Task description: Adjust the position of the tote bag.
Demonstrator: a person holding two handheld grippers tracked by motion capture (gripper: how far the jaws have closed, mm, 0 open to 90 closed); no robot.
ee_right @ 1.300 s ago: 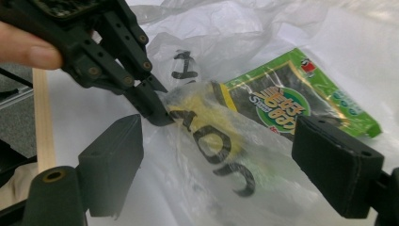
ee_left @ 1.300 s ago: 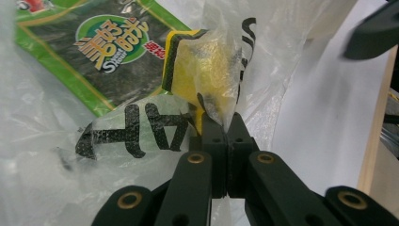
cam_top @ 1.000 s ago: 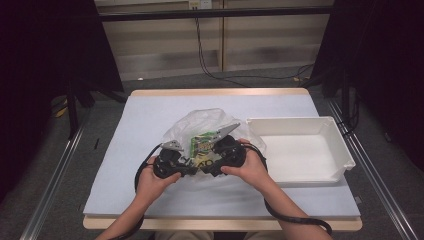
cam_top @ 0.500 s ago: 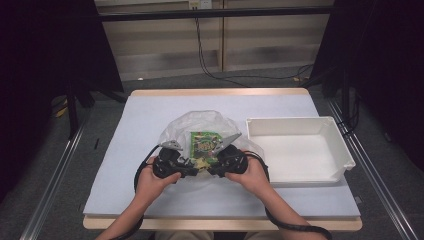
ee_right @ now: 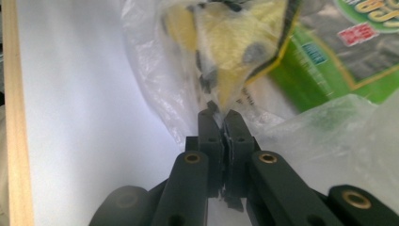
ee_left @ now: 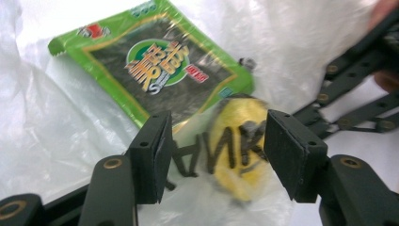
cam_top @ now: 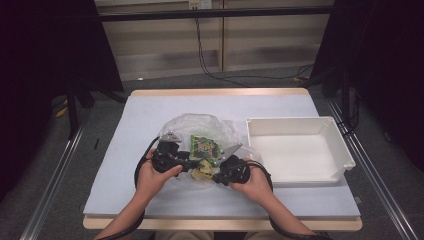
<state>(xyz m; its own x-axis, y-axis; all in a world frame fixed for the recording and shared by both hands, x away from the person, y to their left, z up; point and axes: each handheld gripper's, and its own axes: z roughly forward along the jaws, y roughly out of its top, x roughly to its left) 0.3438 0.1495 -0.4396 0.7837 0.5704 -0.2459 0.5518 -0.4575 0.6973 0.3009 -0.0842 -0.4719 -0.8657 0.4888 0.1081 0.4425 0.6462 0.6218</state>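
A: Since a second ago your right gripper (ee_right: 221, 115) has dropped toward six o'clock and its jaws have just been closing, now pinching the plastic bag (ee_right: 160, 94).

B: Why?

A: It anchors the bag while your left gripper (ee_left: 214, 150), jaws just opening, hovers empty over the yellow packet (ee_left: 237, 141) at table centre, wrists angled inward.

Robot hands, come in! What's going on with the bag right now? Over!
Left gripper jaws just opening, astride the bag, not pinching. Right gripper shut on bag film. Green packet and yellow packet inside. White bin nearby. Nothing in the way.
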